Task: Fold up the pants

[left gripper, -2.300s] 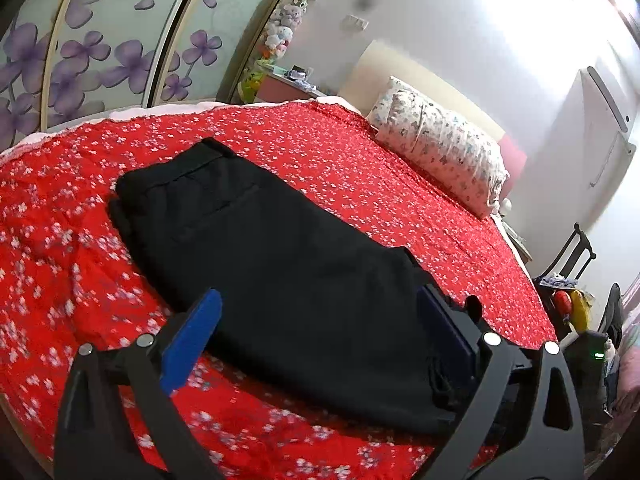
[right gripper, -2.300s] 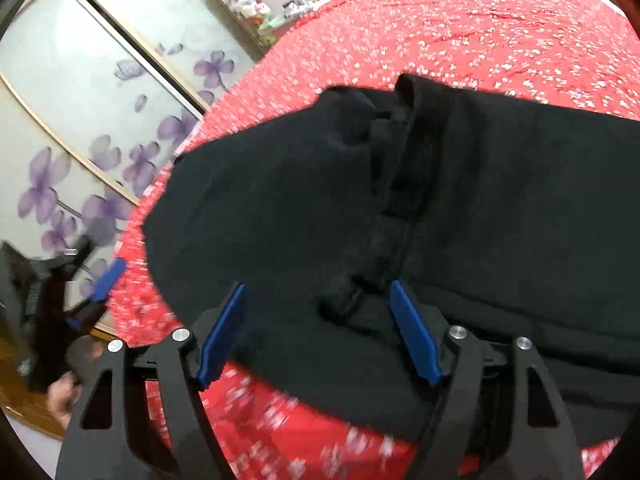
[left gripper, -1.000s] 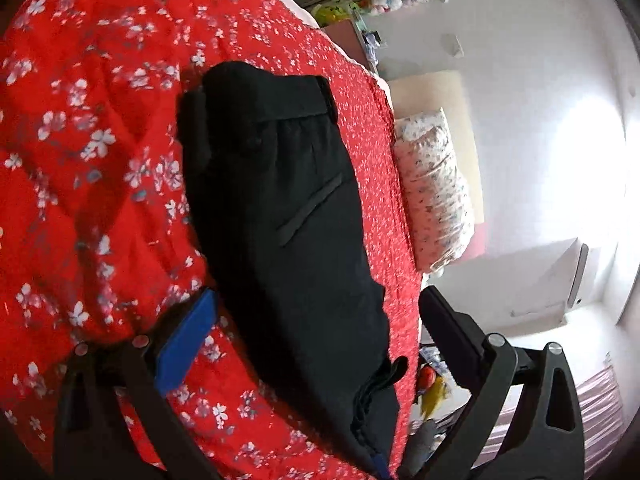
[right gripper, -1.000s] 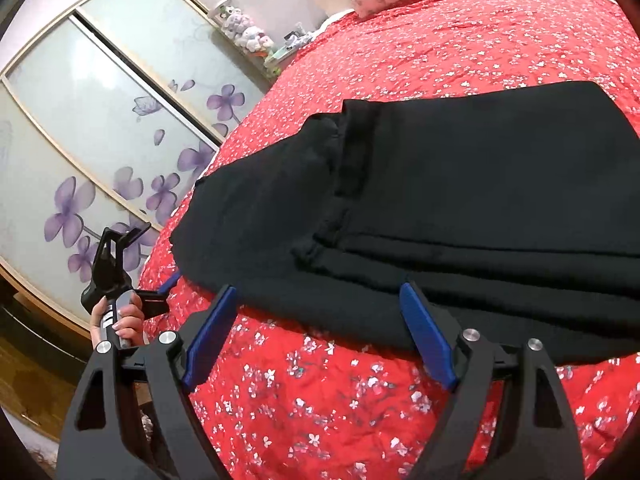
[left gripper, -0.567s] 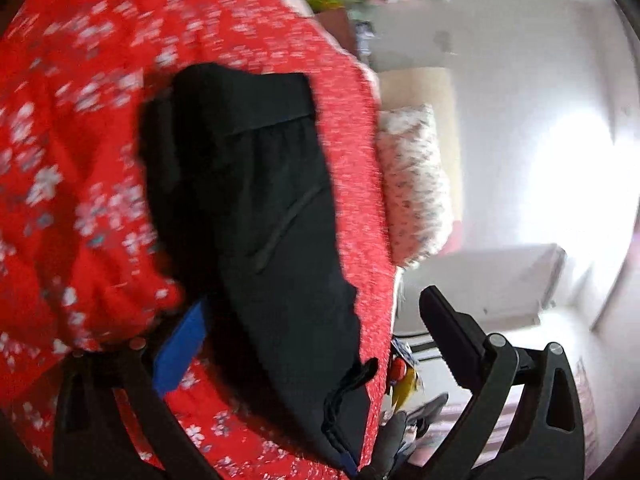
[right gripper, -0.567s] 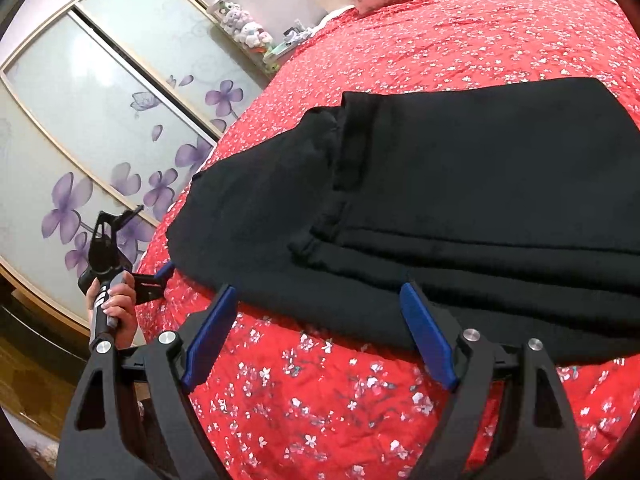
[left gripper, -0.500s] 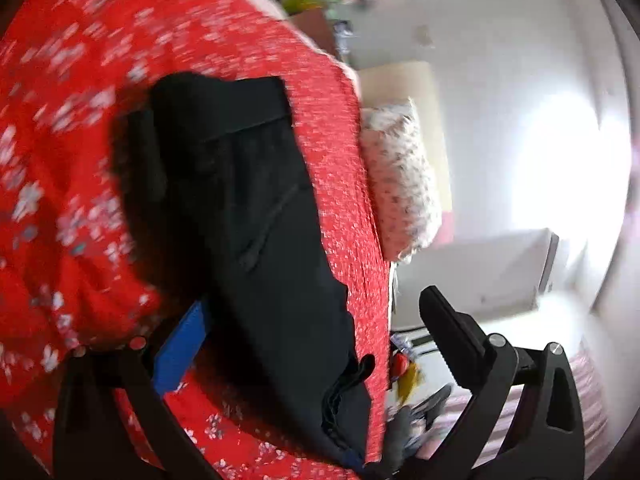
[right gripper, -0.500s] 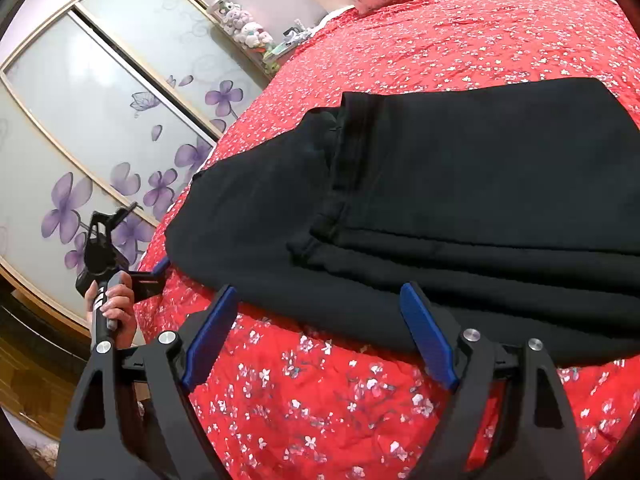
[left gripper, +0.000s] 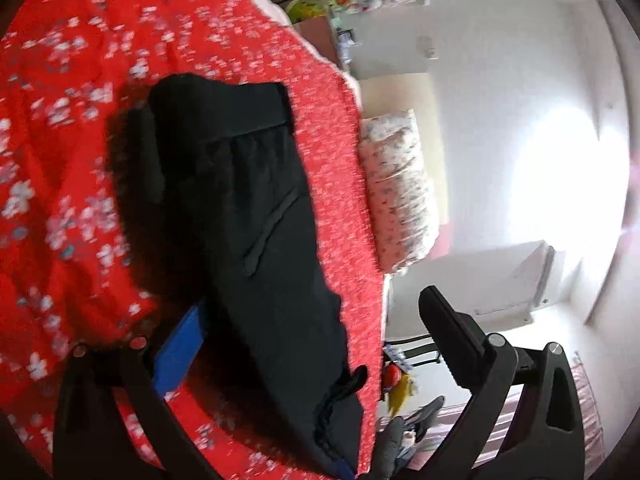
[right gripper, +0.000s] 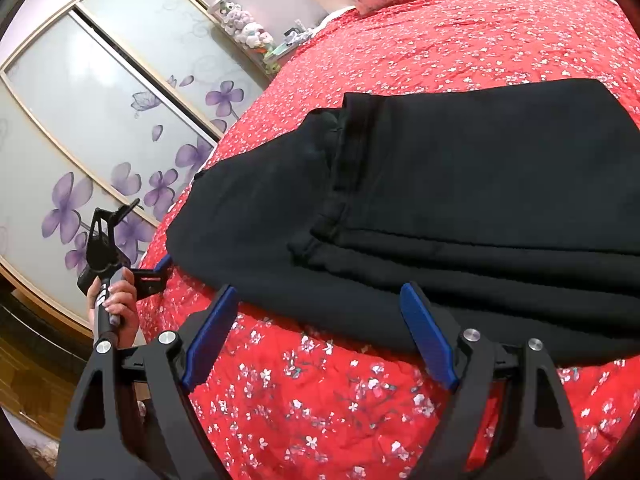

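Note:
The black pants (right gripper: pixel 440 184) lie folded in layers on the red floral bedspread (right gripper: pixel 320 408). In the left wrist view the pants (left gripper: pixel 248 216) run lengthwise with the waistband at the far end. My left gripper (left gripper: pixel 316 320) is open, turned on its side, its jaws either side of the near end of the pants. It also shows in the right wrist view (right gripper: pixel 156 272), held by a hand at the bed's left edge. My right gripper (right gripper: pixel 320 320) is open and empty, just short of the pants' near folded edge.
A floral pillow (left gripper: pixel 400 196) lies at the head of the bed. Sliding wardrobe doors (right gripper: pixel 100 120) with purple flowers stand beside the bed. A shelf with plush toys (right gripper: pixel 244 28) is at the far corner. A chair with clutter (left gripper: pixel 400 376) stands past the bed's edge.
My left gripper has rolled onto its side and moved in toward the near end of the pants. My right gripper has drawn back off the pants and now holds still.

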